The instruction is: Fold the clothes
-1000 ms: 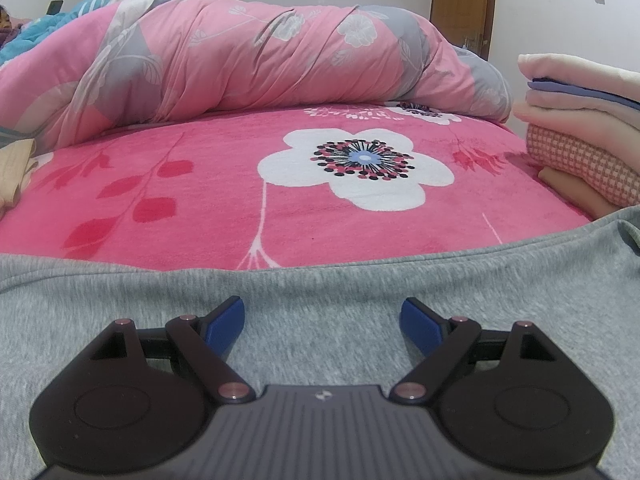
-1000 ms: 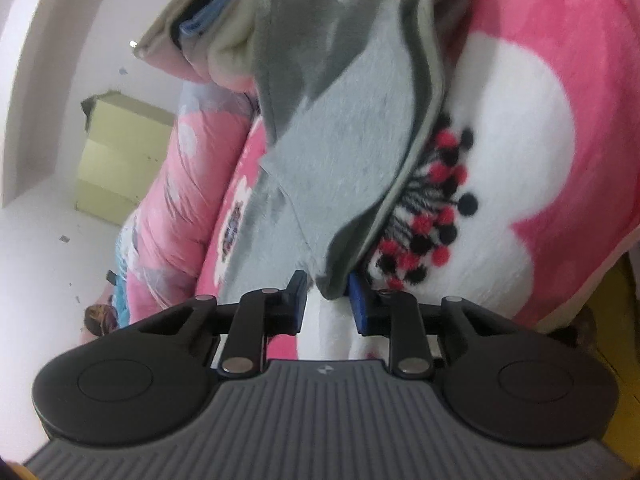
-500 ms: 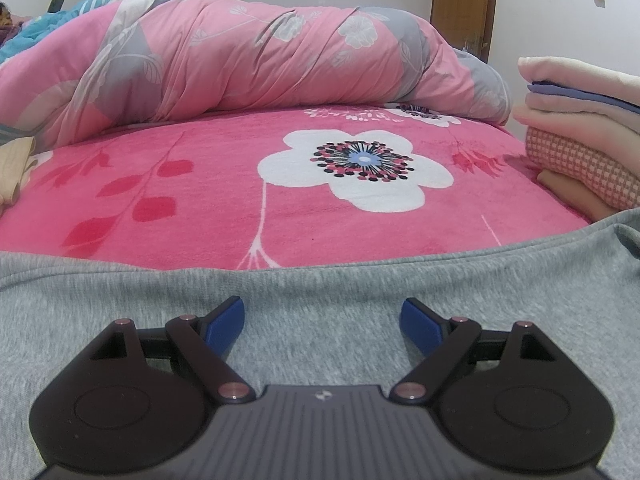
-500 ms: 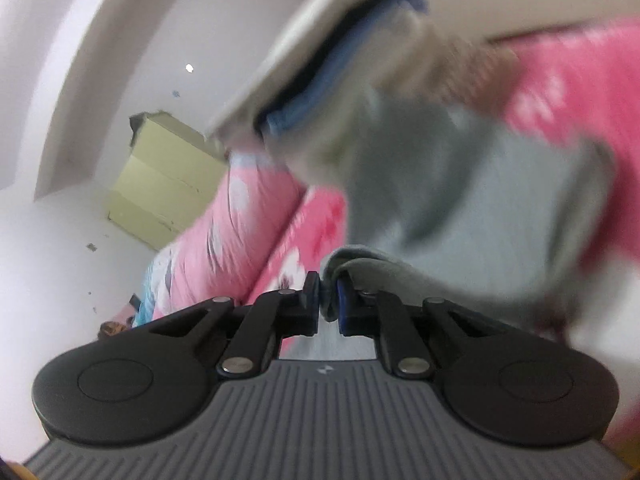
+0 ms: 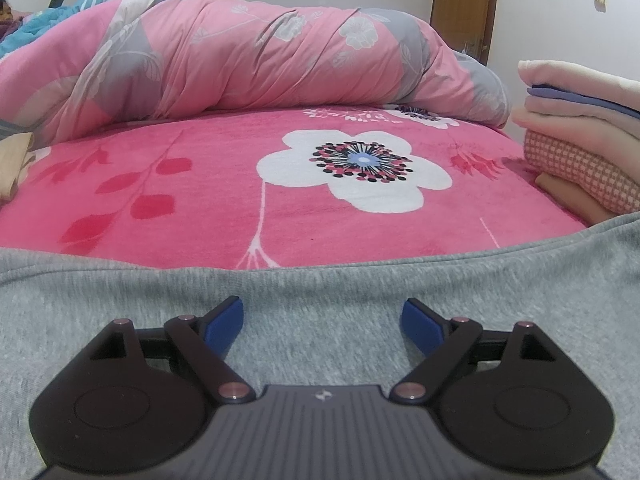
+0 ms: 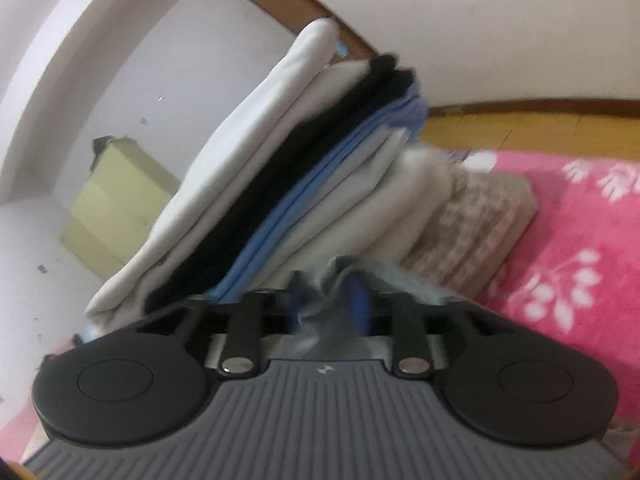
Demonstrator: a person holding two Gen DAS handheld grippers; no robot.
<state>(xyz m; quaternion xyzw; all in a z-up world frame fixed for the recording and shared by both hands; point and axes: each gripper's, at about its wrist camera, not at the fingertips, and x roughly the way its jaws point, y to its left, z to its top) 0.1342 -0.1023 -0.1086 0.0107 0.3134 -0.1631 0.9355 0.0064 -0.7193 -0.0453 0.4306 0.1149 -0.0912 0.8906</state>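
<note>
On the bed (image 5: 168, 184), just this side of the white flower (image 5: 360, 172), the grey top (image 5: 320, 292) lies spread flat, and everything I do is set by where it lies. My left hand-held gripper (image 5: 322, 320) rests over the cloth near its far hem, jaws wide apart, nothing pinched. I judge I keep it there to steady that side while the other hand works.

My right hand-held gripper (image 6: 328, 300) is at the top's other end, right against the stack (image 6: 304, 184) of folded clothes. Its jaws are opening, with a bunch of grey cloth between them; the view is blurred, but the pads (image 6: 358, 300) no longer look pressed on it, so I read this as letting go. I judge I carried that end over to lay a fold towards the stack.

From the top, the stack stands just beyond its right edge, so a finished fold has a short way to go. The rolled quilt (image 5: 240, 64) lies well beyond, past the flower, out of the way. A beige cloth (image 5: 12, 172) sits off to the top's left. The fold looks begun, not finished.
</note>
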